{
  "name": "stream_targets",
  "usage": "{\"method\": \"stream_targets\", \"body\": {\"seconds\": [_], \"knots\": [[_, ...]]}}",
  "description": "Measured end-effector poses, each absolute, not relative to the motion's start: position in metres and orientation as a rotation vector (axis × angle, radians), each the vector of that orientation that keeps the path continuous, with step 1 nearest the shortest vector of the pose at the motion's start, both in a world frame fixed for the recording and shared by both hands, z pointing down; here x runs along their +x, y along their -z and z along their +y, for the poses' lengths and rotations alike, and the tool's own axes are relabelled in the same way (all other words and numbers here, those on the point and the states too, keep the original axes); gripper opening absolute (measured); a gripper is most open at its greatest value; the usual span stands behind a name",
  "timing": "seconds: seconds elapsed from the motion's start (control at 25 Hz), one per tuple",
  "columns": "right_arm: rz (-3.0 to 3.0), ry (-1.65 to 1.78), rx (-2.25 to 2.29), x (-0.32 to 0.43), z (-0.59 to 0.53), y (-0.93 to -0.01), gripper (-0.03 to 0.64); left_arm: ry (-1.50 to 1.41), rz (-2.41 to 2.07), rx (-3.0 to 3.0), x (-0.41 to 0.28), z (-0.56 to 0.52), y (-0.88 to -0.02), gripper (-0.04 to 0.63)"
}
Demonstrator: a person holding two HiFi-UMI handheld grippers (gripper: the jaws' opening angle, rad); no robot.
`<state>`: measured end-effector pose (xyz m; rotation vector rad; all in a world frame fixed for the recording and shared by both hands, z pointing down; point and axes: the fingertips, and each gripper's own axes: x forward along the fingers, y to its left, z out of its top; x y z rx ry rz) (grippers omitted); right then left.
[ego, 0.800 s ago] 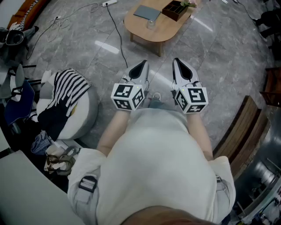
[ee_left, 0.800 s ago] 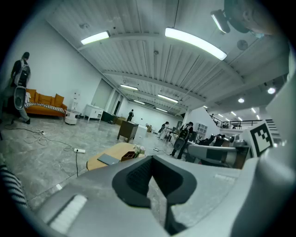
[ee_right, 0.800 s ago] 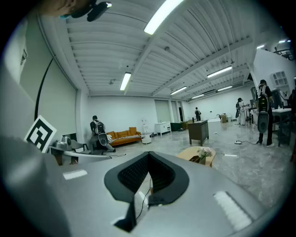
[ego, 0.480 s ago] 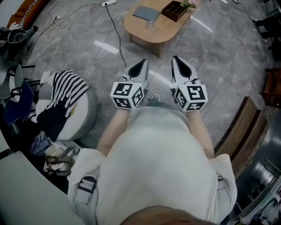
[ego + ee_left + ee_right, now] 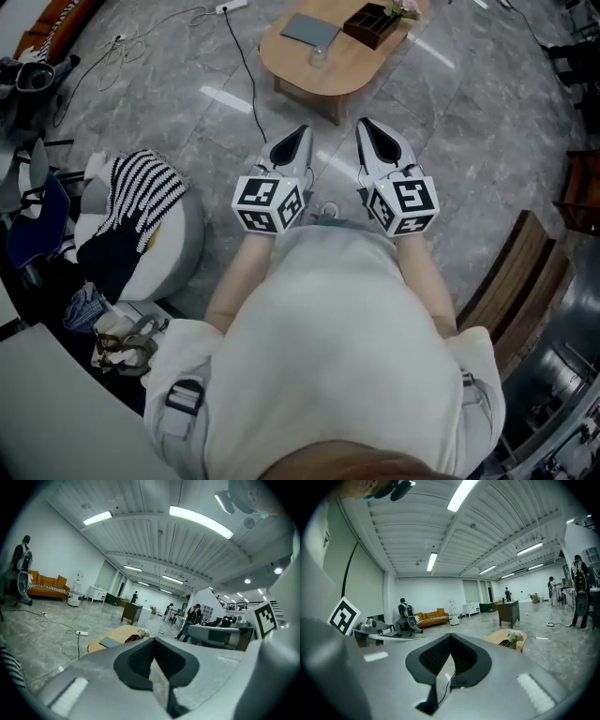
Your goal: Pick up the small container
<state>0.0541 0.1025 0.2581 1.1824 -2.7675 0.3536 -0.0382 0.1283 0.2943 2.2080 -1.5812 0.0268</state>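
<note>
On the low oval wooden table ahead stands a small clear container, between a grey pad and a dark wooden box with flowers. I hold both grippers in front of my body, well short of the table. My left gripper and right gripper both point toward it, jaws shut with nothing in them. The left gripper view shows the shut jaws with the table and box beyond. In the right gripper view the flowers stand past the shut jaws.
A white round pouf draped with striped cloth sits on the floor at my left. A black cable runs across the grey marble floor beside the table. A wooden bench stands at the right. People stand far off in the hall.
Both grippers have shifted slightly forward and to the left in the head view. The jaws stay shut.
</note>
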Motion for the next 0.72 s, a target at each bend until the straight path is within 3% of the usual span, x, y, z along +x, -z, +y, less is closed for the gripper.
{"method": "stream_targets", "body": {"seconds": [0.72], "knots": [[-2.698,-0.501,1.241,0.067,0.051,-0.295,-0.002,-0.108,-1.595,2.106,-0.048,0.096,-0.337,0.000]]}}
